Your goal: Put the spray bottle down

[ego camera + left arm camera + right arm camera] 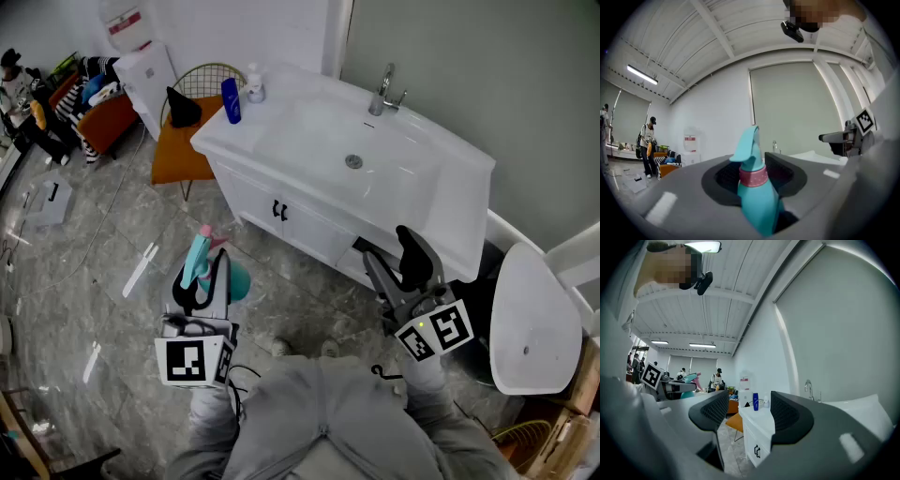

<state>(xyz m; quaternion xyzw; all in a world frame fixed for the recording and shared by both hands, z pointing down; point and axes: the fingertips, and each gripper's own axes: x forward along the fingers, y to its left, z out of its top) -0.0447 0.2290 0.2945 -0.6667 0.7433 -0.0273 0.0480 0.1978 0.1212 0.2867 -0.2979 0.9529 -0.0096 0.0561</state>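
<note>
The spray bottle point(199, 258) – teal, with a pink collar below its trigger head – is held in the air above the grey marble floor point(112, 244), at about 8 o'clock in the head view. It is clamped upright between the jaws of the left gripper point(208, 281). In the left gripper view the bottle's body point(757, 197) is seen wedged between the two dark pads, which are closed against its sides, with the nozzle rising above them. The bottle rests on no surface.

The right gripper point(394, 267) is held at about 4 o'clock, just in front of the cabinet. In the right gripper view its jaws point(750, 416) are seen standing apart with nothing between them; only the cabinet front and floor are seen through the gap.

A white table point(441, 178) with a sunken basin is seen at 12 to 2 o'clock, with a faucet point(382, 94) at its far edge. At its 10 o'clock corner a blue bottle point(231, 101) and a white pump bottle point(254, 84) are stood just beside each other. An orange chair point(178, 150) is placed beside that corner – a black object point(183, 108) lies on it.
</note>
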